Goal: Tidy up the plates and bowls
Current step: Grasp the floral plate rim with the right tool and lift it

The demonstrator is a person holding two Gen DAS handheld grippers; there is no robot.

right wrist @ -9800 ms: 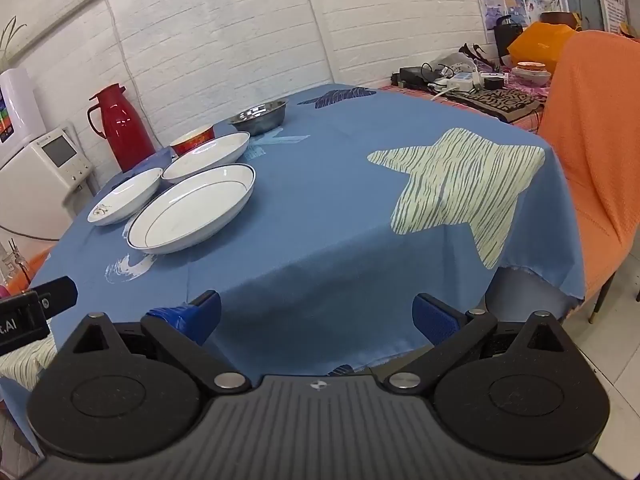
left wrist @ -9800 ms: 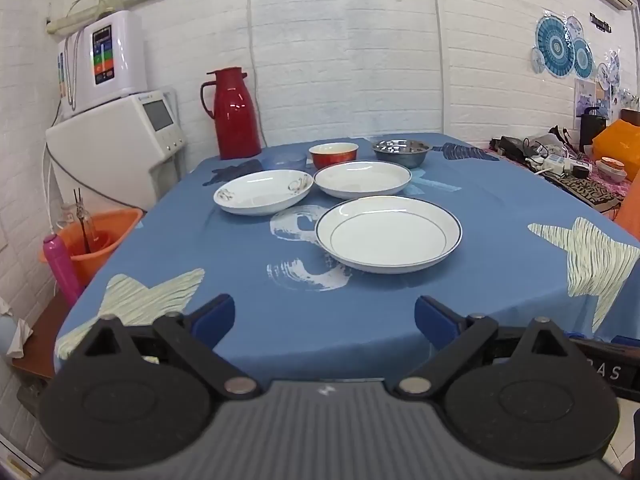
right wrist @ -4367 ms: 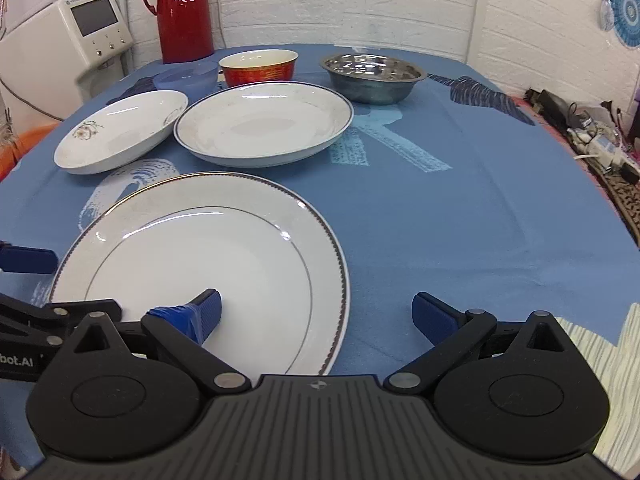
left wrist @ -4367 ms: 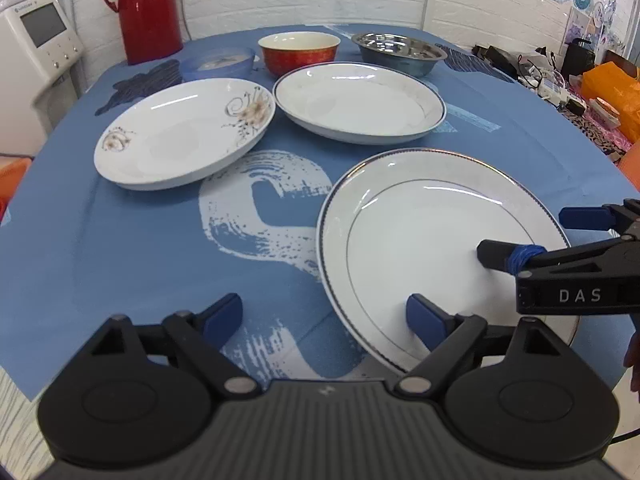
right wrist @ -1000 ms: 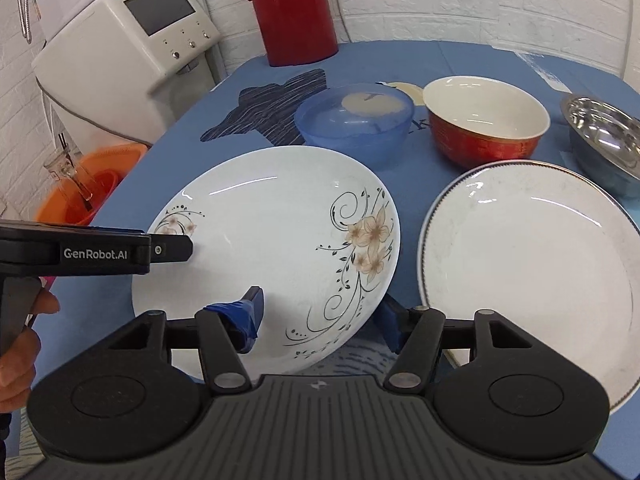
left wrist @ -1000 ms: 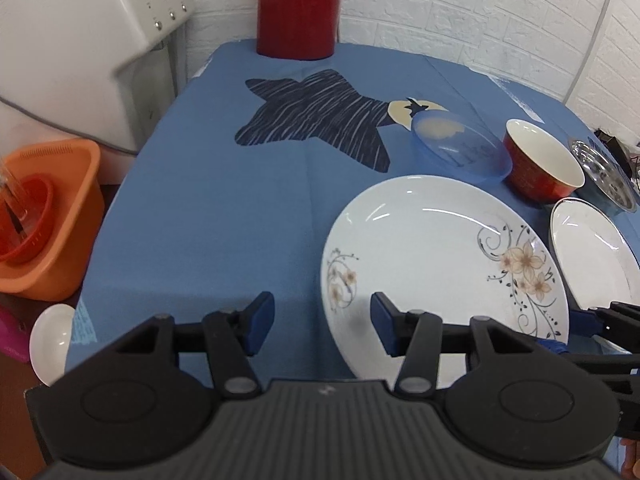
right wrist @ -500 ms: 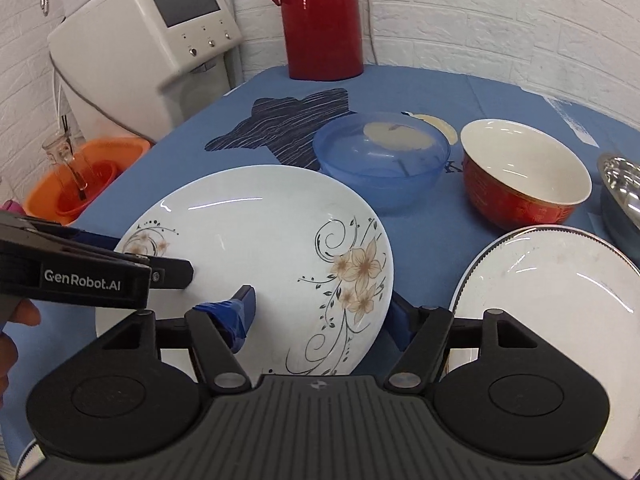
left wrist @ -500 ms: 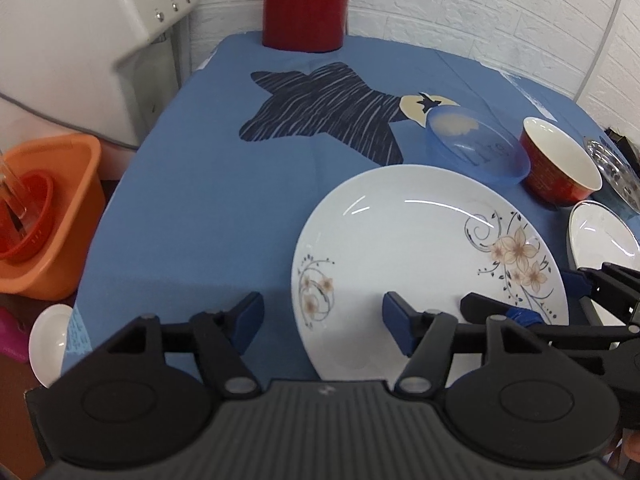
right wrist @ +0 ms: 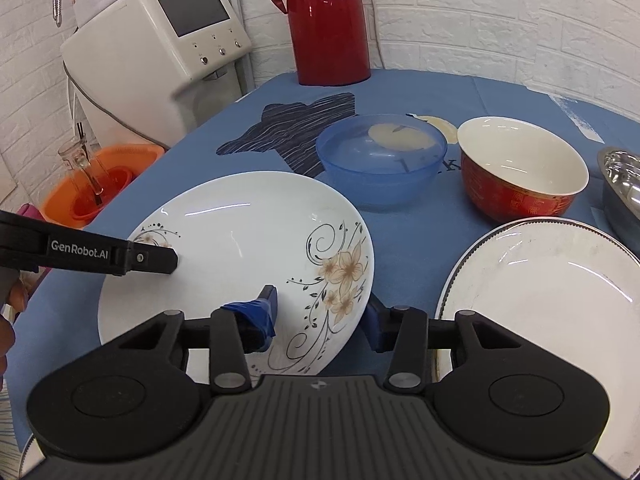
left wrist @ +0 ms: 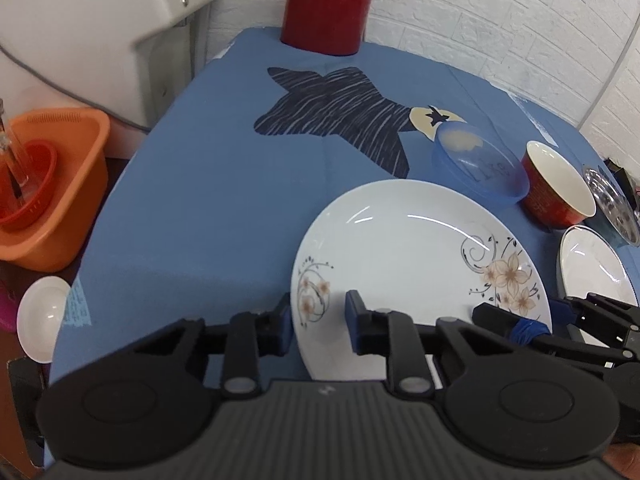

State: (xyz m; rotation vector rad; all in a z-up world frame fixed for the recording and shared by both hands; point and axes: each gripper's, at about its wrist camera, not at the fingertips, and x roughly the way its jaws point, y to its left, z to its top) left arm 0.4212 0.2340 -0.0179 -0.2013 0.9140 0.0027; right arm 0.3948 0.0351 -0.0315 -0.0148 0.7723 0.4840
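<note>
A white deep plate with a flower pattern [left wrist: 408,264] [right wrist: 240,240] is held from both sides over the blue tablecloth [left wrist: 200,200]. My left gripper [left wrist: 319,326] is shut on its left rim. My right gripper [right wrist: 320,320] is shut on its right rim, beside the flowers. In the left wrist view the right gripper [left wrist: 532,326] reaches in from the right; in the right wrist view the left gripper [right wrist: 152,258] reaches in from the left. To the right lies a white plate with a dark rim [right wrist: 552,296] [left wrist: 596,264].
Behind the plates stand a blue see-through bowl [right wrist: 380,160], a red bowl [right wrist: 520,176] and a steel bowl [right wrist: 624,184]. A red thermos [right wrist: 328,20] is at the table's back edge. A white machine [right wrist: 160,40] and an orange basin [left wrist: 52,184] are off the left edge.
Both grippers' fingers have closed in on the flower plate's rims since half a second ago. Both cameras have moved a little closer, and the plate sits more tilted.
</note>
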